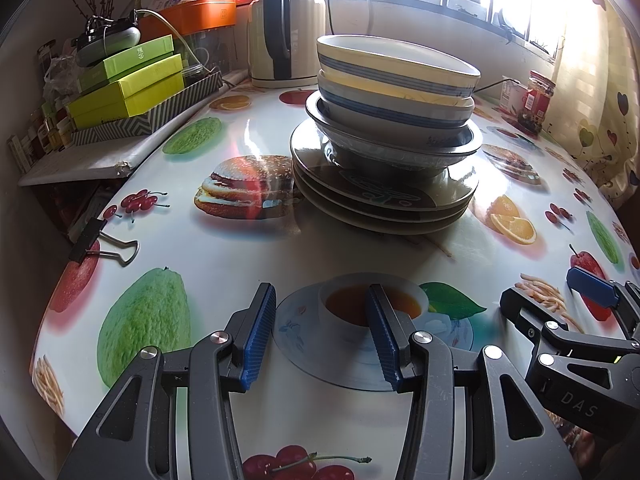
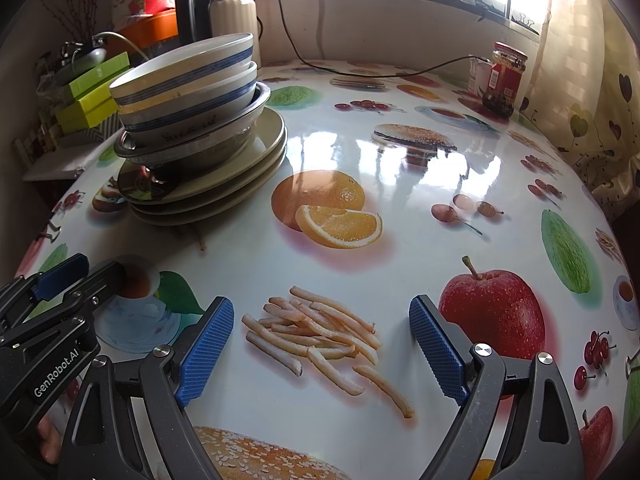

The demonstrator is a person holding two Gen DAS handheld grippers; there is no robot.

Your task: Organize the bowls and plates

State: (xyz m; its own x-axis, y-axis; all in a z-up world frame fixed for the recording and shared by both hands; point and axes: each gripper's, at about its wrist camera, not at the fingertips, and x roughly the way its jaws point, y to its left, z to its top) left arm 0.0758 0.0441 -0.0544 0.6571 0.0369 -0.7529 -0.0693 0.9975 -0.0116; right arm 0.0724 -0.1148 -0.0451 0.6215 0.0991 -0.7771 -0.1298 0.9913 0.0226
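Bowls (image 1: 396,92) are found nested, tilted, atop stacked plates (image 1: 380,200) in front of the kettle (image 1: 286,24); toppling is judged likely if lifted unevenly. Left gripper (image 1: 322,334) and right gripper (image 2: 322,354) are held short of the stack, fingers spread, empty. "GenRobot.AI" and "DAS" are legible.

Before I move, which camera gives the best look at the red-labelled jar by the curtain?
The right wrist view: the red-labelled jar stands unobstructed at the far edge of the table, lid, label and dark contents visible. The left wrist view shows the same jar smaller, near the frame's right edge, washed by window glare.
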